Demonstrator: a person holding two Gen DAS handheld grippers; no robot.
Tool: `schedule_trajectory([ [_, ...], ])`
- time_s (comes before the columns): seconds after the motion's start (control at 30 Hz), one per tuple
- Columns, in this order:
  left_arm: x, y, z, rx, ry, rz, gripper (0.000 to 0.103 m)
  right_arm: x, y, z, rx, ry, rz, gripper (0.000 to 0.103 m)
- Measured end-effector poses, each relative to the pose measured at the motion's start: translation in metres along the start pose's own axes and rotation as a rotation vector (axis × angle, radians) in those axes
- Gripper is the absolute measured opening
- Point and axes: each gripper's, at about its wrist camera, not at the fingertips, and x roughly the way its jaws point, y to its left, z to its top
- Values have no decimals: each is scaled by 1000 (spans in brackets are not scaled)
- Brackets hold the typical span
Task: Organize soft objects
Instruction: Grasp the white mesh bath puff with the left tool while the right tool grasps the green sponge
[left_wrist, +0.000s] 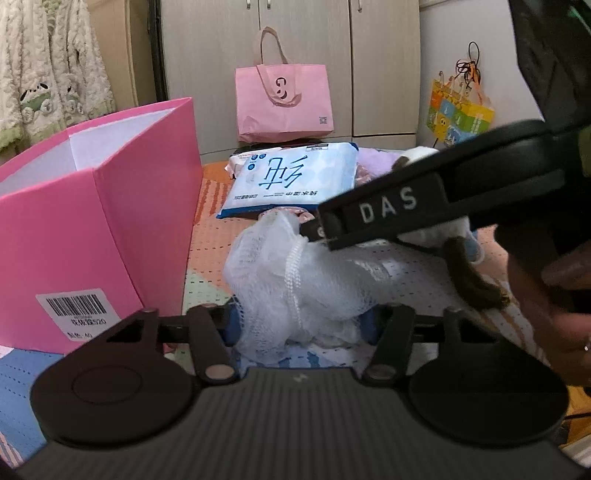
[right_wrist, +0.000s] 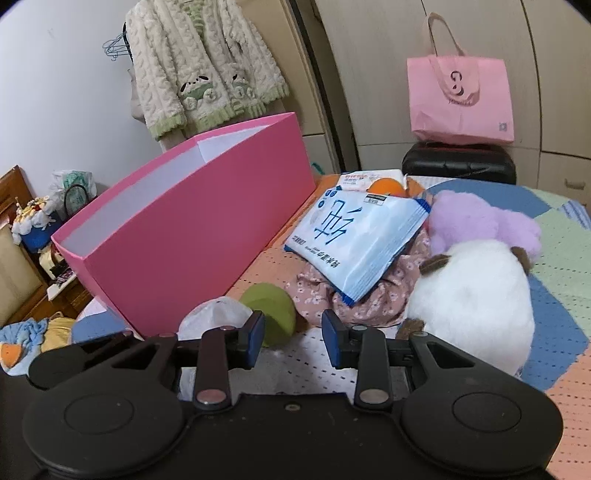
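Note:
A white mesh bath puff (left_wrist: 295, 280) lies on the patchwork bed cover, and my left gripper (left_wrist: 300, 325) is shut on it, its blue pads pressing into the puff's near end. An open pink box (left_wrist: 110, 221) stands just left of it. My right gripper (right_wrist: 293, 341) has its jaws drawn close, with only the sheet in the narrow gap. One of its black fingers (left_wrist: 369, 214) reaches in from the right over the puff's top. In the right wrist view a green ball (right_wrist: 271, 310) and the puff (right_wrist: 214, 314) lie ahead on the left, and a white plush toy (right_wrist: 476, 295) on the right.
A blue wipes pack (right_wrist: 354, 243) rests on a floral cloth (right_wrist: 369, 299), with a purple plush (right_wrist: 480, 221) behind. A pink tote bag (right_wrist: 461, 99) stands by the wardrobe. A person's hand (left_wrist: 546, 295) holds the right gripper. A fleece jacket (right_wrist: 207, 66) hangs behind the pink box (right_wrist: 184, 240).

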Motion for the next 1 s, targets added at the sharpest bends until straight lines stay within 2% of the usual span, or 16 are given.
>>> schedule_trajectory([
  [0.07, -3, 3, -2, -8, -1, -2, 49, -2, 1, 2, -3, -3, 3, 40],
  [0.47, -6, 8, -2, 17, 17, -19, 49, 17, 14, 10, -34, 42, 64, 44],
  [0.63, -6, 11, -3, 10, 16, -35, 49, 20, 17, 7, -51, 76, 86, 44],
  [0.87, -7, 14, -4, 0, 17, -42, 48, 28, 13, 6, -8, 111, 128, 44],
  [1.0, -10, 13, -4, 8, 24, -40, 48, 25, 14, 6, 4, 110, 125, 40],
])
